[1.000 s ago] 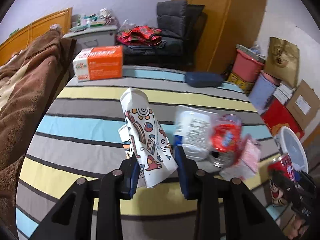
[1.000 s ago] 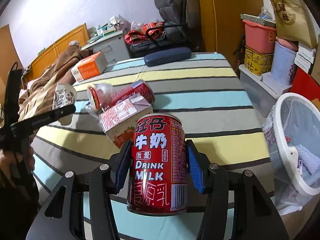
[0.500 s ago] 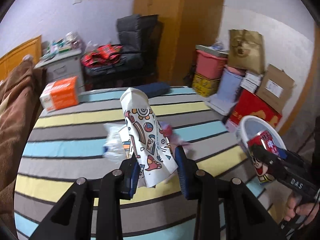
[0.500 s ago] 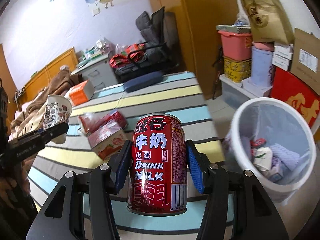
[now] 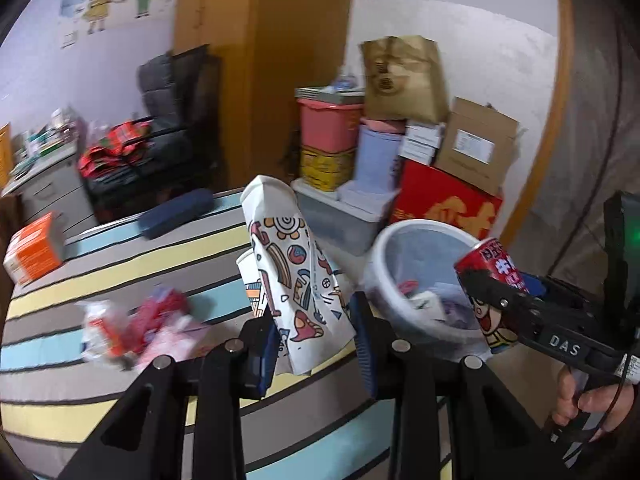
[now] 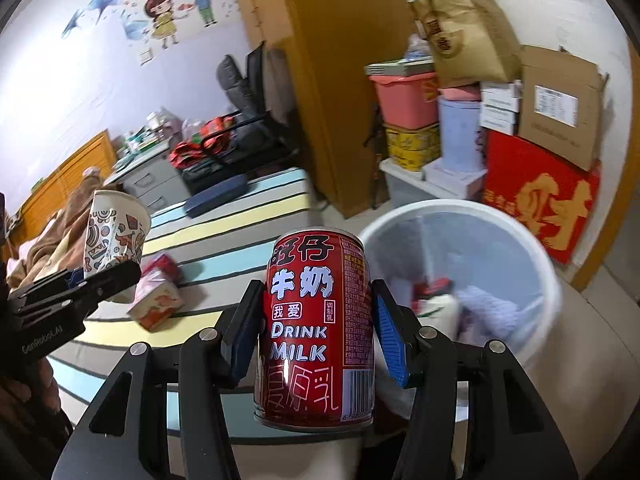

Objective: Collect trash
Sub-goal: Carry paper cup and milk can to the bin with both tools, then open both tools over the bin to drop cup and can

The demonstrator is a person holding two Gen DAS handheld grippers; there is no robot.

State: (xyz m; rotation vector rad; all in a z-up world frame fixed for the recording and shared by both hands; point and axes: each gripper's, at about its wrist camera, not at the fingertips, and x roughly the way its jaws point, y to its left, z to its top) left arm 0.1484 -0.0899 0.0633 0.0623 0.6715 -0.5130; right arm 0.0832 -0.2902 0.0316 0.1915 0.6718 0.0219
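My left gripper (image 5: 316,332) is shut on a squashed patterned paper cup (image 5: 296,272), held up over the striped bed. In the right wrist view that same paper cup (image 6: 114,236) shows at the left. A red milk can (image 6: 318,328) stands upright between the blue pads of my right gripper (image 6: 318,336), which is shut on it. The can (image 5: 490,280) hangs beside the near rim of a white trash bin (image 5: 424,280), seen in the left wrist view. The bin (image 6: 532,264) stands on the floor off the bed's corner and holds several crumpled pieces.
Crumpled red and pink cartons (image 5: 136,328) lie on the striped bed (image 5: 132,264), with an orange box (image 5: 34,252) and a dark blue case (image 5: 176,212) farther back. Stacked boxes, a pink tub (image 6: 404,96) and a red box (image 6: 536,208) crowd the wall behind the bin.
Both grippers have swung right and risen a little, away from the bed's middle toward the white bin, which now fills more of each view. Cup and can stay gripped.
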